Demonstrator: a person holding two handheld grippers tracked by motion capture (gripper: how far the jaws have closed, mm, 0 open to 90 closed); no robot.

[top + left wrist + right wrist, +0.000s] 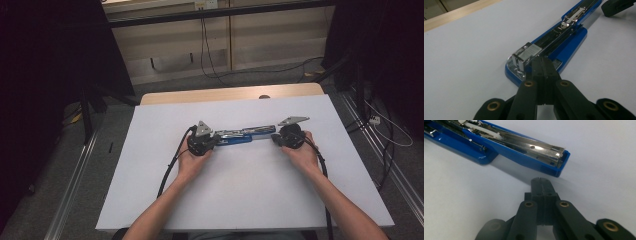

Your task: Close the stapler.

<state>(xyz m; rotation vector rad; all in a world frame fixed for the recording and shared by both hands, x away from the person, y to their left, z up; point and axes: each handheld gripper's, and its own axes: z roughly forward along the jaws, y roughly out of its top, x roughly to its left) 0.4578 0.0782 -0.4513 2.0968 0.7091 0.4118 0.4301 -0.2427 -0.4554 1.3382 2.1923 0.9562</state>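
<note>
- The stapler (239, 135) lies opened flat near the middle of the white table (150, 200) in the high view, its blue base and shiny metal magazine stretched out from left to right between the two grippers.
- The left gripper (216, 139) has its jaws pressed together with nothing between them. In the left gripper view its tips (543, 65) sit right at the magazine's front end, above the blue base; I cannot tell for sure if they touch it.
- The right gripper (274, 140) is also clenched and empty. In the right gripper view its tips (542, 183) are just beside the blue end of the stapler (524, 150), apart from it.
- I judge the stapler to be stiff and fairly heavy for its size, with a smooth plastic shell and polished steel that can slip under hard pads.
- The hinge makes it floppy when lifted by one half, so the other half may swing.
- The best hold seems to be across the blue base, on its long sides, near the hinge.
- The magazine's spring pusher and thin rails look more delicate, so squeezing there is better avoided.
</note>
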